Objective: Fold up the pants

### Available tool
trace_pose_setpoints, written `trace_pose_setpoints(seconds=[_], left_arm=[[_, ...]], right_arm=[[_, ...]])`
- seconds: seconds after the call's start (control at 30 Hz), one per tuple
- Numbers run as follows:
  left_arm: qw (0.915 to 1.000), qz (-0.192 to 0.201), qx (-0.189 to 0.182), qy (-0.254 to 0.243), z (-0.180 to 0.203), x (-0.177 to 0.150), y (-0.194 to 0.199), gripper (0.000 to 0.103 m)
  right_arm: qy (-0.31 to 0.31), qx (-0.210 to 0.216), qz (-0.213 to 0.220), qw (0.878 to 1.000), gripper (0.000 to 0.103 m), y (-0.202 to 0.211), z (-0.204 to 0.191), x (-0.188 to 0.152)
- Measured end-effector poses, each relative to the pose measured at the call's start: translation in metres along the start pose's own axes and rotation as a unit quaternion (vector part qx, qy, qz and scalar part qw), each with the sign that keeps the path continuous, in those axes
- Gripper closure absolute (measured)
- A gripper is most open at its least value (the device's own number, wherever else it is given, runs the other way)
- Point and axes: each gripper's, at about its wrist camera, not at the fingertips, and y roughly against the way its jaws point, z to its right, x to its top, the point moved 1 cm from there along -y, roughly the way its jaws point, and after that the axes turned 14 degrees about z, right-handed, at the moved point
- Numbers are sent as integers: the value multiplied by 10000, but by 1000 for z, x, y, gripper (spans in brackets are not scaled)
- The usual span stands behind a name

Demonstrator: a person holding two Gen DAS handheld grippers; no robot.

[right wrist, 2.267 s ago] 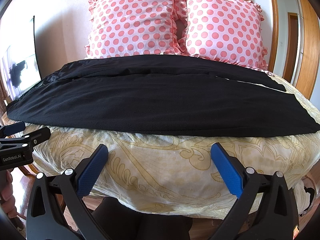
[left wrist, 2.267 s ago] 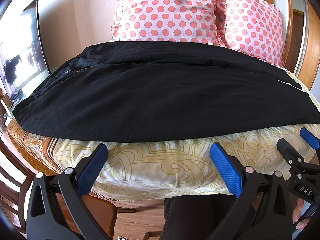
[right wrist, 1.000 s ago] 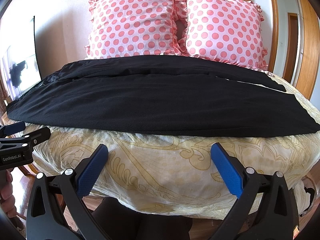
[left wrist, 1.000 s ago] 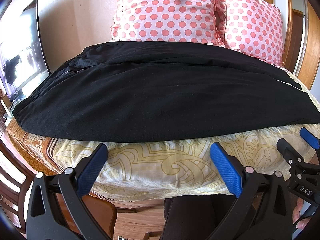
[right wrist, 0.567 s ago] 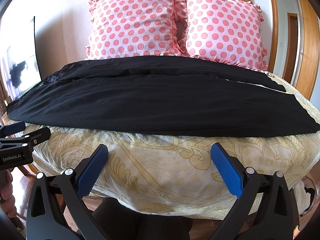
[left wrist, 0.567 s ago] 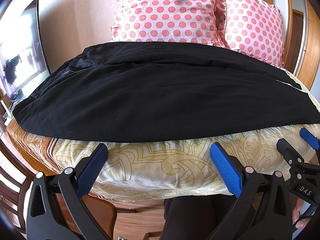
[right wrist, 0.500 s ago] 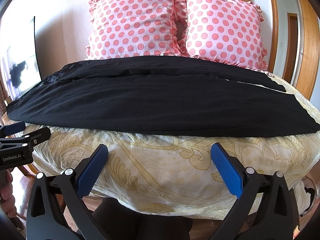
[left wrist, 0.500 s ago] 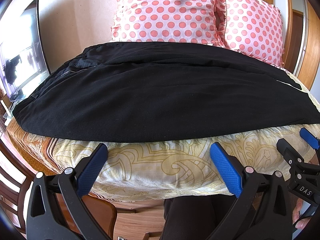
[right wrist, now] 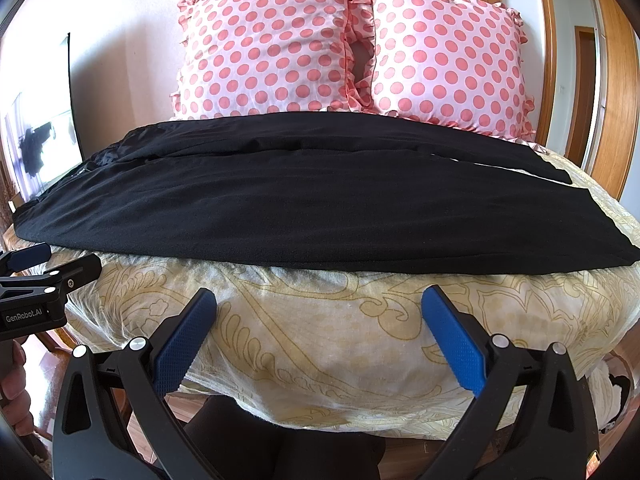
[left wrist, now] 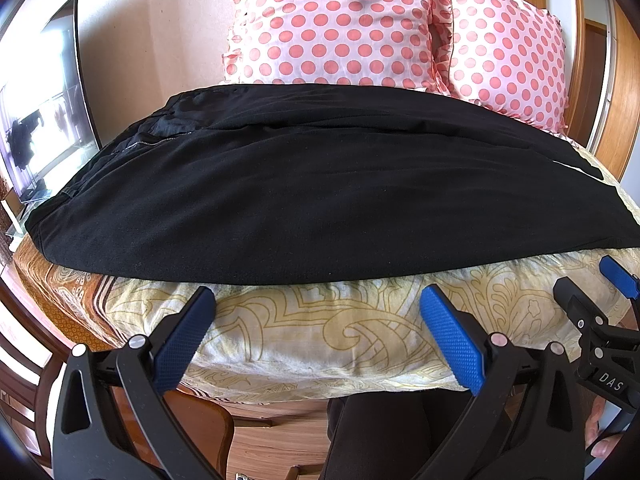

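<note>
Only the left wrist view shows the pants' (left wrist: 304,192) zipper (left wrist: 160,143).

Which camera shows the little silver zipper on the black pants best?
The left wrist view. The silver zipper on the black fabric pants shows as a clear glinting line near their left end. In the right wrist view that end sits further off and no zipper can be made out.

Left wrist view, right tool (left wrist: 608,378): white letters "DAS" on its black body, at the frame's right edge.
Right wrist view, left tool (right wrist: 24,316): white lettering "GenRobot.AI" on its black body, at the frame's left edge.
Other readable text: none in either view.
</note>
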Motion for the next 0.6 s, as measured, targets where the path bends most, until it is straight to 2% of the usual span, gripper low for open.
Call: trace_pose_setpoints(seconds=[0.23, 0.37, 0.47, 0.6], left_arm=[[9998, -188, -34, -21, 2, 8, -3, 2], [9995, -315, -54, 66, -8, 15, -4, 2], [9999, -84, -20, 58, -17, 34, 8, 2], [9980, 454, 377, -228, -24, 76, 13, 2]], right_arm=[[21, 249, -353, 9991, 1, -6, 3, 6], [-133, 411, -471, 9980, 1, -4, 19, 19], [106, 143, -386, 9991, 1, -6, 39, 46], [540, -341, -294, 9975, 1, -34, 72, 87]])
